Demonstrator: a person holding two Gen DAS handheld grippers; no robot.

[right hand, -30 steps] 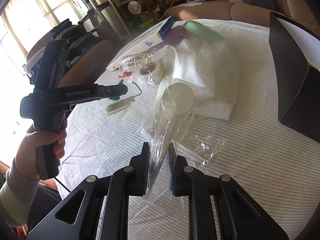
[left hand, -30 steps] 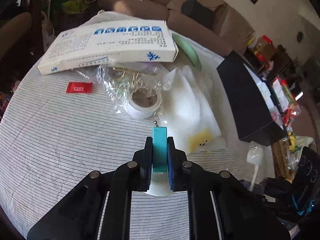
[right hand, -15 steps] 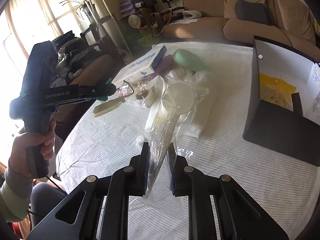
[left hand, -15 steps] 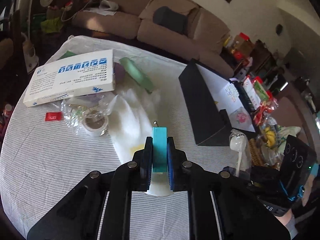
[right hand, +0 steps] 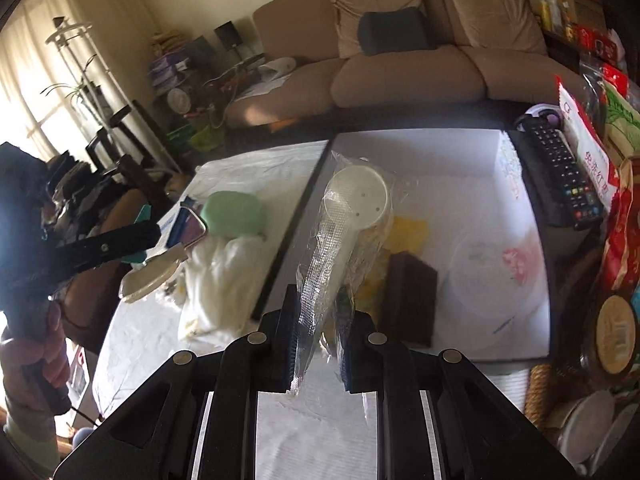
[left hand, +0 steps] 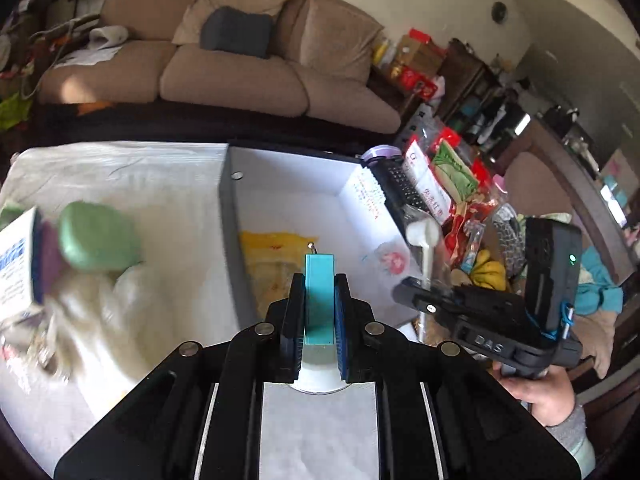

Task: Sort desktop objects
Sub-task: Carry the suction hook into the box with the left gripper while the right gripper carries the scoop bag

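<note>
My left gripper point(left hand: 319, 280) is shut on a teal and cream tool point(left hand: 319, 304) with a small wire loop at its tip. It hangs above the near left wall of the open dark box point(left hand: 230, 248). In the right wrist view this tool point(right hand: 152, 276) shows as a cream oval piece below the left gripper point(right hand: 154, 234). My right gripper point(right hand: 318, 304) is shut on a white plastic spoon in a clear wrapper point(right hand: 356, 200), held over the box's white inside point(right hand: 440, 176). From the left wrist view the spoon point(left hand: 424, 236) sticks up from the right gripper point(left hand: 416, 288).
Inside the box lie a yellow packet point(right hand: 408, 232), a brown block point(right hand: 408, 300) and a clear round lid point(right hand: 492, 272). Left of the box sit a green case point(left hand: 96, 236), white crumpled plastic point(left hand: 120, 308) and a blue-printed carton point(left hand: 16, 264). A remote point(right hand: 560, 176) and snack packets crowd the right.
Both grippers have risen and swung right, from above the tape and carton side of the table to over the open box. Each still holds its item.
</note>
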